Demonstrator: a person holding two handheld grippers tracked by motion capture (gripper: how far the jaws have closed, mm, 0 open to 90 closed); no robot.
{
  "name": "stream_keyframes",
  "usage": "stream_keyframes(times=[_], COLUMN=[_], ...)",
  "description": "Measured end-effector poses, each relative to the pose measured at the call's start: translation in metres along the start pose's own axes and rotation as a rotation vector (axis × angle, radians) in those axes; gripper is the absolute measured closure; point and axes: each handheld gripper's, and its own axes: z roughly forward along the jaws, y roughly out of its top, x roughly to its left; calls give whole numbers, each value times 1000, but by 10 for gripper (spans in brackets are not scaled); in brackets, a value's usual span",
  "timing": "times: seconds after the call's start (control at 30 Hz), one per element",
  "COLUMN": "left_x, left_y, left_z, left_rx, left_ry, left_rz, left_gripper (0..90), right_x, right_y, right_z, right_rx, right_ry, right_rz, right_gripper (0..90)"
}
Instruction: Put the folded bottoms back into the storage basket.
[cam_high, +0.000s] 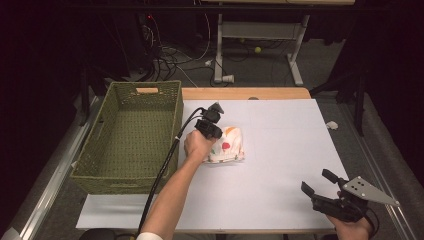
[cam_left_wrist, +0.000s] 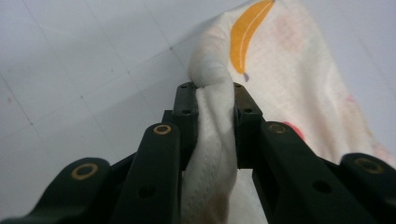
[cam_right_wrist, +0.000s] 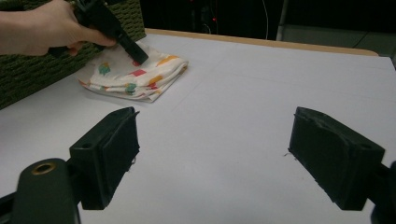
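High view: a folded white cloth printed with small coloured shapes (cam_high: 227, 145) lies on the white sheet-covered table (cam_high: 280, 165), just beside the right wall of the green woven rectangular basket (cam_high: 131, 135), which stands empty with a small wooden handle at its far end. The left gripper (cam_high: 212, 125) is down on the cloth's edge nearest the basket, and the left gripper view has its two black jaws closed to a narrow gap on a bunched ridge of the fabric, which bulges out between and beyond the pads. The right gripper (cam_high: 320, 186) hangs well apart from the basket, over the table's near right corner; in the right gripper view its jaws stand wide apart with bare table between them and hold nothing. The cloth looks soft, limp and light, so it should droop and perhaps unfold when raised by one pinch; it is not fragile and the fabric seems unlikely to slip from the pads. A gathered fold through several layers near the edge, as taken here, seems the sound place to hold it.
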Motion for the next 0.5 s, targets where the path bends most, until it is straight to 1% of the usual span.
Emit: stream_keyframes(times=[0.03, 0.07, 0.23, 0.3, 0.5], left_x=[-2, -2, -10, -12, -15], left_y=[1, 1, 3, 3, 2], left_z=[-4, -4, -26, -35, -54], left_rx=[-8, -8, -53, -71, -103], left_ry=[-7, -7, -34, -48, -68], left_rz=[6, 6, 50, 75, 103], left_gripper=[741, 741, 746, 746, 747], right_x=[0, 0, 1, 1, 1], right_y=[0, 0, 0, 0, 0], right_z=[0, 0, 1, 0, 1], right_rx=[-1, 0, 2, 4, 3], right_ry=[-1, 0, -2, -2, -11], right_rz=[1, 0, 2, 0, -1], right_gripper=[163, 163, 162, 163, 166])
